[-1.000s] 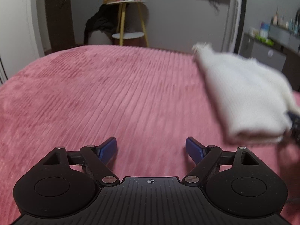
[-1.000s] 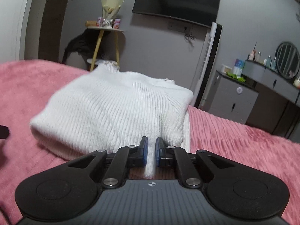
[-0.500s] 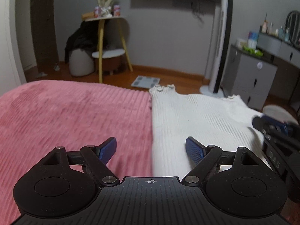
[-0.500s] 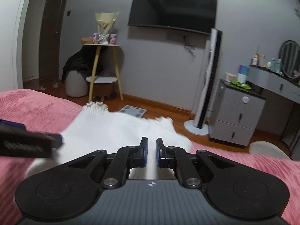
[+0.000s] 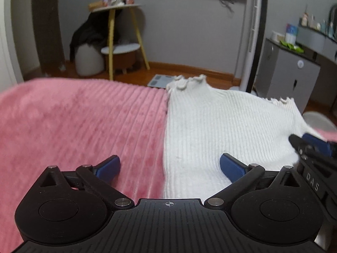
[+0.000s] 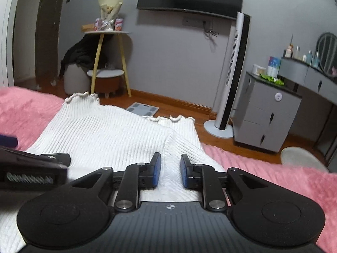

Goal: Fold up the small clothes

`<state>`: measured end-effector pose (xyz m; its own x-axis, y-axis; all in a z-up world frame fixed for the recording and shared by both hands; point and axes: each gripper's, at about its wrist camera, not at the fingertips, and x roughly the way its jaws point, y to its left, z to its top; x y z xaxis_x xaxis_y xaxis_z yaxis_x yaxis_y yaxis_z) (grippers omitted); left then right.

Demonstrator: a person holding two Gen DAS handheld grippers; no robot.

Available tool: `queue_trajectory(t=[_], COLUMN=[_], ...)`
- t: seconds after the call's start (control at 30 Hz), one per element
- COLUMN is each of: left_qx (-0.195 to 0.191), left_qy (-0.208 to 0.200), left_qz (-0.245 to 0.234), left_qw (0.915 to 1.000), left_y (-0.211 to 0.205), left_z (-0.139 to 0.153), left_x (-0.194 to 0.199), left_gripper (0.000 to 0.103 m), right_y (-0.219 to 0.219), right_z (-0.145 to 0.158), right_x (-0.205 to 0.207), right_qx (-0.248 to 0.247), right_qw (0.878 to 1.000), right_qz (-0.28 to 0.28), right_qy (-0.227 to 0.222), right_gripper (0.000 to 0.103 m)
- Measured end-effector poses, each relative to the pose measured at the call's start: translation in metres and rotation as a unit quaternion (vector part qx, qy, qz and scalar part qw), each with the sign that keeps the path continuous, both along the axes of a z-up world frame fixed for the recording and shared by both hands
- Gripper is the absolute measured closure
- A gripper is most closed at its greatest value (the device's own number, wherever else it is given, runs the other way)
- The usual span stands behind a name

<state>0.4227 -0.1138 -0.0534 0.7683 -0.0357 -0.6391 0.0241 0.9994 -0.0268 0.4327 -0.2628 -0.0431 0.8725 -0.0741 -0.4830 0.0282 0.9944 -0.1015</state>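
Note:
A white ribbed knit garment (image 5: 221,124) with frilled edges lies folded on the pink ribbed blanket (image 5: 80,122); it also shows in the right wrist view (image 6: 109,137). My left gripper (image 5: 169,166) is open wide, low over the garment's near left edge, holding nothing. My right gripper (image 6: 169,174) is partly open over the garment's near right part, its blue pads (image 6: 157,172) apart and gripping nothing. The right gripper shows at the right edge of the left wrist view (image 5: 311,147). The left gripper shows at the left edge of the right wrist view (image 6: 31,168).
The blanket's far edge (image 6: 263,164) drops to a wooden floor (image 6: 181,107). Beyond stand a yellow-legged side table (image 6: 105,61), a white tower fan (image 6: 229,76), a grey drawer cabinet (image 6: 267,116) and a scale (image 6: 143,108).
My right gripper has opened from shut and let go of the garment, which now lies on the blanket. My left gripper has swung right toward the garment and stays open.

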Motion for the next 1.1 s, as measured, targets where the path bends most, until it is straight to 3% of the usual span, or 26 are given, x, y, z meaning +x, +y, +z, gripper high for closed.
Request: queue_trajectory(t=[0.3, 0.47, 0.7, 0.87, 0.97, 1.03, 1.1], left_qx=[0.018, 0.021, 0.007, -0.009, -0.017, -0.031, -0.049], left_qy=[-0.022, -0.029, -0.035, -0.02, -0.024, -0.025, -0.019], left_qz=[0.004, 0.006, 0.003, 0.003, -0.013, -0.016, -0.016], left_qw=[0.9996, 0.9994, 0.9994, 0.9998, 0.9995, 0.9991, 0.9985], left_y=[-0.006, -0.007, -0.003, 0.007, 0.021, 0.03, 0.036], left_z=[-0.006, -0.006, -0.012, 0.003, 0.02, 0.026, 0.02], left_x=[-0.005, -0.005, -0.002, -0.012, -0.04, -0.063, -0.079], left_gripper=[0.0, 0.0, 0.0, 0.0, 0.0, 0.0, 0.0], right_y=[-0.017, -0.016, -0.017, -0.022, -0.033, -0.035, -0.039], right_z=[-0.012, -0.014, -0.017, -0.009, 0.011, 0.022, 0.025], right_x=[-0.005, -0.006, -0.004, -0.002, -0.019, -0.052, -0.089], right_qx=[0.048, 0.038, 0.043, 0.059, 0.089, 0.088, 0.111], right_qw=[0.999, 0.999, 0.999, 0.998, 0.996, 0.995, 0.992], right_qz=[-0.003, -0.007, -0.012, -0.008, -0.016, -0.035, -0.059], right_qy=[-0.013, -0.017, -0.019, -0.013, 0.0, -0.011, -0.017], right_gripper=[0.082, 0.082, 0.08, 0.077, 0.056, 0.03, 0.029])
